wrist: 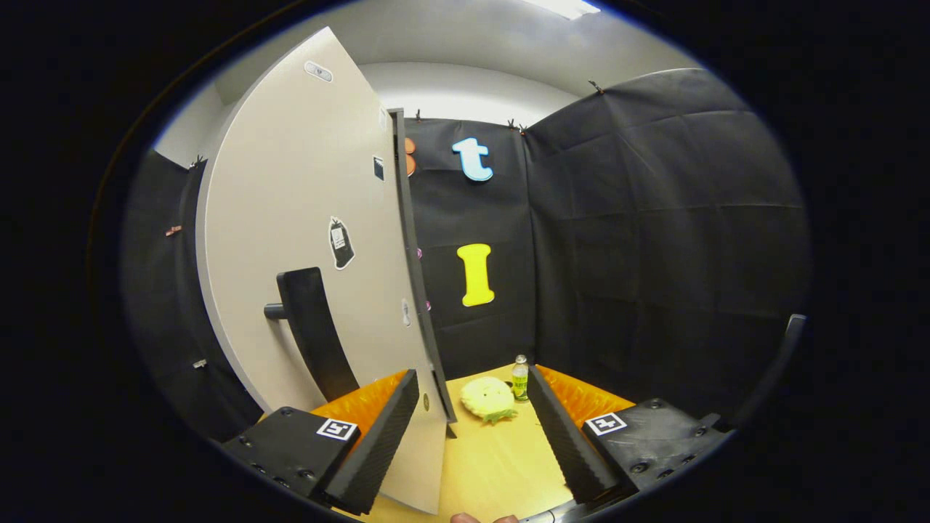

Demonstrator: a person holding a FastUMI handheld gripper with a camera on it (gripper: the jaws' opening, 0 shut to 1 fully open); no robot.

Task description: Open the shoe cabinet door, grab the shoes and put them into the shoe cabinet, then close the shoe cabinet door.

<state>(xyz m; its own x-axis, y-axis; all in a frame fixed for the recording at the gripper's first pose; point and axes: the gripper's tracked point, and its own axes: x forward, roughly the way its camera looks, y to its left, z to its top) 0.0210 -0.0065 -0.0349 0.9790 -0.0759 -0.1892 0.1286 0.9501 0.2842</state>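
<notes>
I am holding the gripper (pixel 472 436) with its fingers spread wide apart and nothing between them but bare tabletop. The cabinet door (pixel 305 240) is standing swung out on the left side, its pale face turned toward me and its dark edge running down to a spot just inside the left finger (pixel 374 443). That finger is sitting right beside the door's lower edge; I cannot tell whether the two are touching. A dark handle (pixel 314 330) is jutting from the door face on a short post, above and a little left of the left finger. A few small stickers (pixel 341 243) are showing on the door.

The right finger (pixel 567 436) is sitting well clear of the door, over the yellow table (pixel 494 465). Beyond the fingers, near the far end of the table, a round yellow plush toy (pixel 488 398) is lying flat, and a small bottle (pixel 520 378) is standing upright just to its right, close against it. Black cloth (pixel 654 240) is hanging behind them as the booth wall.

I am not seeing the shoes from here, and the cabinet's inside is hidden behind the door. A bit of a fingertip (pixel 465 518) is peeking in close to me, below the fingers.
</notes>
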